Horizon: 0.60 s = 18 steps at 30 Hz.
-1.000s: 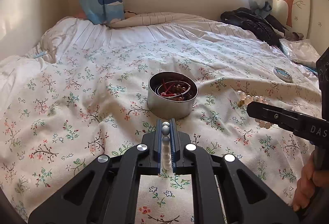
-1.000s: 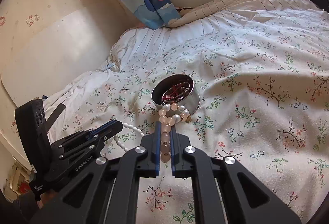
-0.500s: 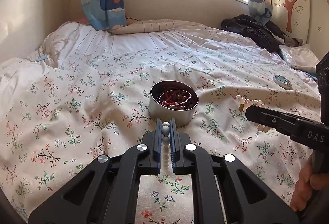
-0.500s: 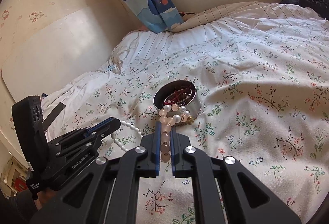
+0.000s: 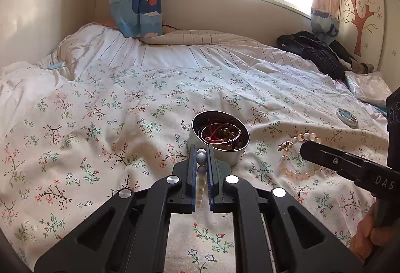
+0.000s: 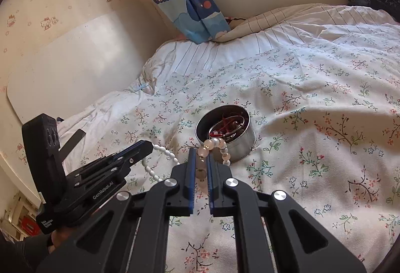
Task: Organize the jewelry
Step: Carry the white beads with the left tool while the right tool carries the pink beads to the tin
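We see two bead bracelets: the left gripper [image 5: 201, 160] pinches a white one [image 6: 160, 160], the right gripper [image 6: 200, 163] a pink one [image 5: 295, 160], beside one round metal tin [image 5: 220, 138].

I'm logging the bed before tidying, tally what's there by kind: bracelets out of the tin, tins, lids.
Bracelets out of the tin: 2, white bead bracelet, pink bead bracelet
Tins: 1, round metal tin
Lids: 1, round lid
Total: 4
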{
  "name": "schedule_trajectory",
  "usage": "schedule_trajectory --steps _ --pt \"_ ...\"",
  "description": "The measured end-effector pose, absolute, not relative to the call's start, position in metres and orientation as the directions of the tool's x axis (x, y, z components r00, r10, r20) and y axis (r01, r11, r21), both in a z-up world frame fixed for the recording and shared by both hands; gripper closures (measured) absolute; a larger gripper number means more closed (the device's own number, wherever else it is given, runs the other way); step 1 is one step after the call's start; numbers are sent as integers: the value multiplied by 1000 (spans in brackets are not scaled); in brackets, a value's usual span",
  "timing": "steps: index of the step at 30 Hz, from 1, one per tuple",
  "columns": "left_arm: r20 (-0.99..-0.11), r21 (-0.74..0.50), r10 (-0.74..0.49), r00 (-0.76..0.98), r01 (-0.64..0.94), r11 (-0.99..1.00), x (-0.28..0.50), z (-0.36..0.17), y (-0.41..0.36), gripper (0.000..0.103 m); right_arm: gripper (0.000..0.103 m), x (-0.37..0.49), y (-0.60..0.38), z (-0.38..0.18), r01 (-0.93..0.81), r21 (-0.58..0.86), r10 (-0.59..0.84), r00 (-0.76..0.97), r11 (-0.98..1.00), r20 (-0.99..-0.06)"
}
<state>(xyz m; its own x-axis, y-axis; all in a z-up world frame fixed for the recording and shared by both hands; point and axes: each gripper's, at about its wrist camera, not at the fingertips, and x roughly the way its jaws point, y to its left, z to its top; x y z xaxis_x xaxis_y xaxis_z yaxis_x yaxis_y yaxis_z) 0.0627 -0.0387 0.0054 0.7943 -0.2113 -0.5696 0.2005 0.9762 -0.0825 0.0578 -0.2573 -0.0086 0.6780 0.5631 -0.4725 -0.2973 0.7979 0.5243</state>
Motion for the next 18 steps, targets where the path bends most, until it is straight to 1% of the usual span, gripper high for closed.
schedule_trajectory --steps 7,9,10,11,12,13,14,15,17,18 --pt "-536 -133 -235 811 194 972 78 13 -38 96 94 75 -268 -7 -285 598 593 690 749 -414" --pt "-533 -141 -240 812 194 971 83 13 -40 96 94 81 -267 -7 -284 599 595 688 748 -416" --pt "-531 -144 -241 812 194 970 85 14 -40 96 94 84 -266 -9 -277 596 593 678 753 -434" --pt "-530 -145 -241 813 194 970 86 14 -40 96 93 88 -264 -13 -262 589 588 659 764 -469" --pt "-530 -146 -241 813 193 970 86 13 -39 96 84 90 -261 -19 -231 560 557 642 796 -527" --pt "-530 -147 -241 813 192 970 86 13 -38 96 64 92 -256 -27 -204 521 522 616 829 -590" --pt "-529 -148 -240 814 189 971 86 14 -37 96 53 95 -250 -37 -194 487 500 580 852 -643" --pt "-528 -153 -241 815 188 970 86 14 -36 96 49 97 -243 -47 -189 437 463 550 880 -695" --pt "-525 -165 -244 815 184 969 87 15 -33 96 49 102 -226 -65 -192 304 359 493 933 -792" --pt "-524 -166 -244 816 183 969 87 15 -33 96 50 105 -220 -78 -191 262 322 456 946 -830"
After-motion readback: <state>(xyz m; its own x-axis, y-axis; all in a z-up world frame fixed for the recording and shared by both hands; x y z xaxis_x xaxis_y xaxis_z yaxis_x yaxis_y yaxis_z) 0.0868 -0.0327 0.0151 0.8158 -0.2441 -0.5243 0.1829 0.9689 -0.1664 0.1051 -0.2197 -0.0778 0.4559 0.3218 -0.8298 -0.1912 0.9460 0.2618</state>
